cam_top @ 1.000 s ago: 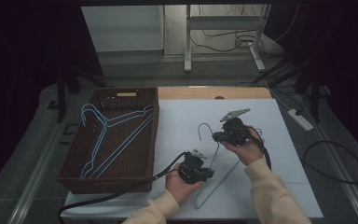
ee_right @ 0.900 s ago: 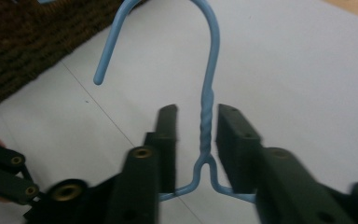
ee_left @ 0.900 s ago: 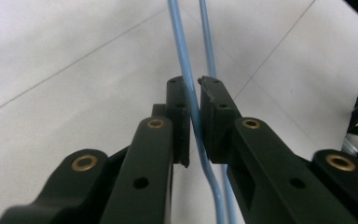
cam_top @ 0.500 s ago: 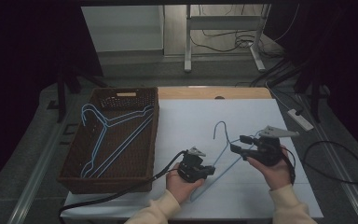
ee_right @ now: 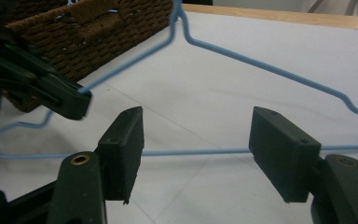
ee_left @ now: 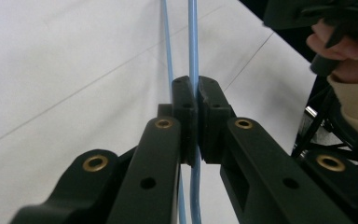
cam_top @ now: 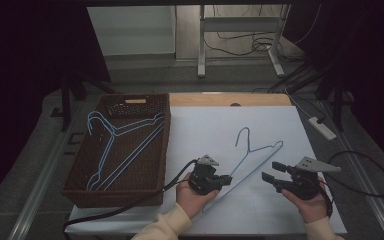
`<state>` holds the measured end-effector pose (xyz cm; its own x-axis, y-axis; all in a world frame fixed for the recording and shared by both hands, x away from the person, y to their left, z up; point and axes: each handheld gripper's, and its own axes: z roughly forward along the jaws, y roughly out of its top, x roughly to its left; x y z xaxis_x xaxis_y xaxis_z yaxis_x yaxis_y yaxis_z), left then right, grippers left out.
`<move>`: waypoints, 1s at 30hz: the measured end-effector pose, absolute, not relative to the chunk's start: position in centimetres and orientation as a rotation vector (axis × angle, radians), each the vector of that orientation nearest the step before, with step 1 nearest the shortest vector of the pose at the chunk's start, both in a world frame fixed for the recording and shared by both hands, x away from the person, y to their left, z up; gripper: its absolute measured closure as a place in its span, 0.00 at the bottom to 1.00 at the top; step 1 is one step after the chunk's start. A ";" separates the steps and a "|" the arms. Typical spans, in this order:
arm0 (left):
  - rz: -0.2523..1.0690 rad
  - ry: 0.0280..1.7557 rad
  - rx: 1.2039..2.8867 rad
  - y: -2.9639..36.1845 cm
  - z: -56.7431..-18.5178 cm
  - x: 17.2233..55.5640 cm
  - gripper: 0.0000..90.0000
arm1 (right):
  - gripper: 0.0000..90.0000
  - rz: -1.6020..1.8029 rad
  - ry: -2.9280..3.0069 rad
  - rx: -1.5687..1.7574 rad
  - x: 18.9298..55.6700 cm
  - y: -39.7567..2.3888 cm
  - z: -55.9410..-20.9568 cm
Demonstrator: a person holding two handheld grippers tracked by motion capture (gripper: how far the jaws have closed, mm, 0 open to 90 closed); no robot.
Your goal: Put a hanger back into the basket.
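Blue wire hangers: one on table, two in basket; one basket; two grippers.

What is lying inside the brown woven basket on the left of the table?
Inside the basket lie blue wire hangers, stacked loosely on one another; at least two show. Their overlap and the near wall hide part of the bottom, so an exact count is unsure.

A white-topped table with a bare wooden strip along its far edge carries a dark wicker basket at its left side. A blue wire hanger lies on the white surface to the right of the basket.
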<state>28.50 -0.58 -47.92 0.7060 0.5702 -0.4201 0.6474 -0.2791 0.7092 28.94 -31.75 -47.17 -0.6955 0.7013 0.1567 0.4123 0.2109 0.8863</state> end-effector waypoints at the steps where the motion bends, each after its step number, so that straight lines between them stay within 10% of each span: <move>1: -0.098 0.930 1.961 -0.4 -47.6 28.4 0.96 | 0.41 1.482 2.208 1.053 28.9 -31.8 -47.2; 30: 0.047 0.799 1.914 5.6 -39.1 26.2 0.96 | 0.41 1.494 2.198 1.032 28.9 -31.9 -47.3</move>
<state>26.20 5.65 -39.13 0.7791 0.5468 -0.3065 0.5073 -0.2627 0.8208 28.89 -31.89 -47.30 -0.7015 0.6967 0.1500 0.3958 0.2058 0.8950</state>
